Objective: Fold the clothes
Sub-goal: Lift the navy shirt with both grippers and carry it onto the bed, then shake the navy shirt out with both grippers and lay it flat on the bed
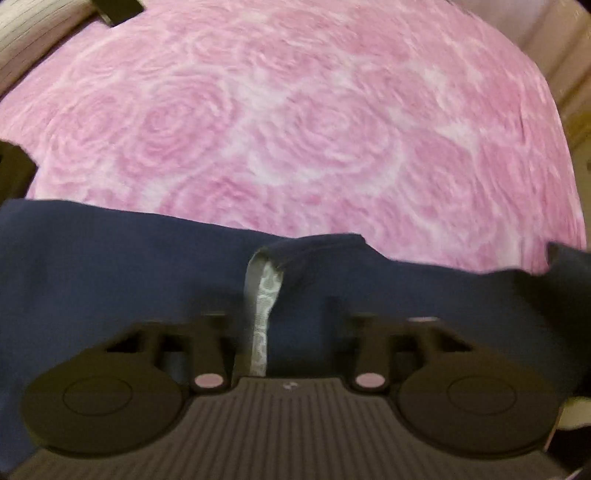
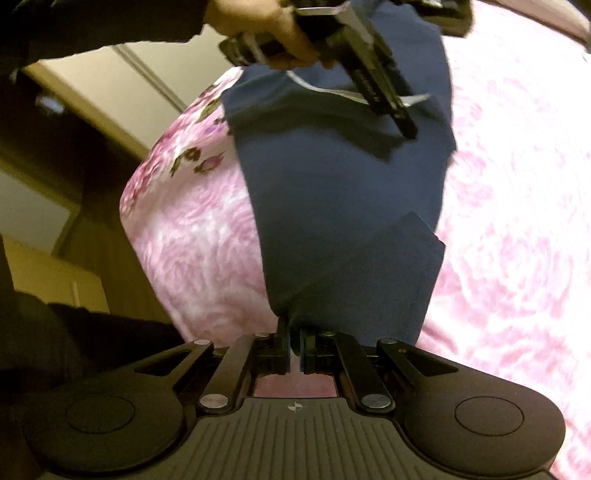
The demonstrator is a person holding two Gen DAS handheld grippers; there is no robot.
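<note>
A navy garment lies stretched over a pink rose-patterned bed cover. My right gripper is shut on the garment's near edge, where the cloth bunches between the pads. At the far end my left gripper points steeply down onto the garment beside a pale lace strip. In the blurred left wrist view, navy cloth and the grey lace strip drape over my left gripper and hide its fingertips. It reads as shut on the cloth.
A hand holds the left gripper at the top of the right wrist view. The bed's floral side drops off to the left, with brown wooden furniture beyond it. A dark object sits at the bed's far edge.
</note>
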